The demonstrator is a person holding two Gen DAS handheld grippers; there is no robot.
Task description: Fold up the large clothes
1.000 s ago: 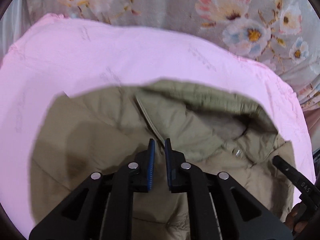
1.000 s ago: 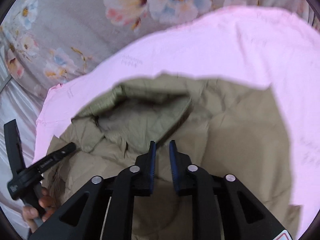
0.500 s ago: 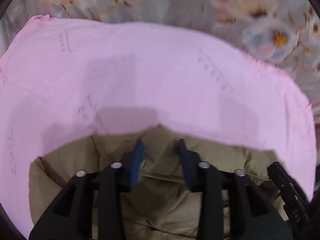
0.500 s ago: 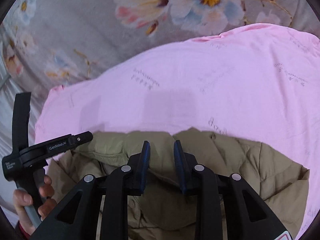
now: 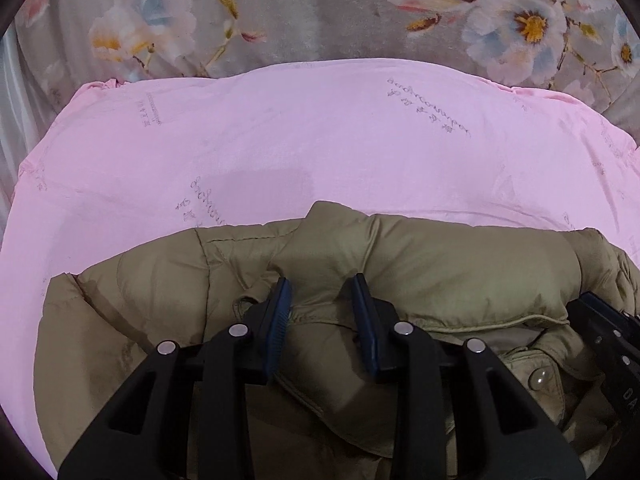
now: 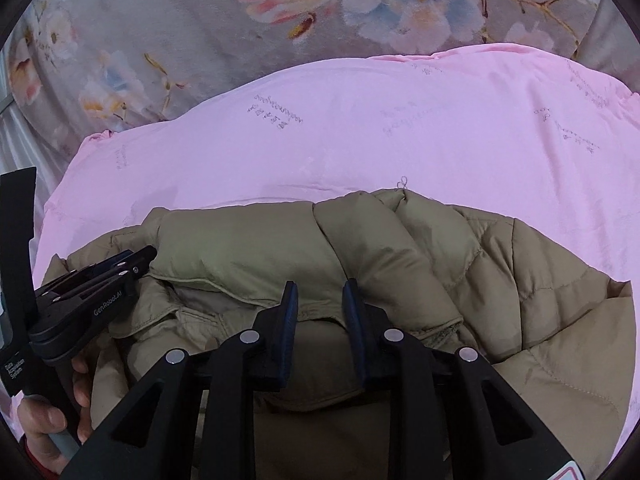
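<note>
A padded khaki jacket [image 5: 440, 264] lies bunched on a pink sheet [image 5: 320, 140]; it also shows in the right wrist view [image 6: 248, 252]. My left gripper [image 5: 322, 290] is open just above the jacket's folded collar, nothing between its blue pads. My right gripper [image 6: 320, 294] is open over the same folded edge, also empty. The left gripper [image 6: 149, 257] appears at the left of the right wrist view, held by a hand. The right gripper's body shows at the right edge of the left wrist view [image 5: 608, 340].
The pink sheet [image 6: 360, 132] covers a bed and spreads beyond the jacket. A grey floral cover [image 5: 320, 8] lies behind it, also in the right wrist view [image 6: 200, 20]. A snap button [image 5: 538, 378] shows on the jacket.
Both grippers were shut on the jacket's fabric, carried it forward over the pink sheet, then opened and let it go. The jacket now lies folded over.
</note>
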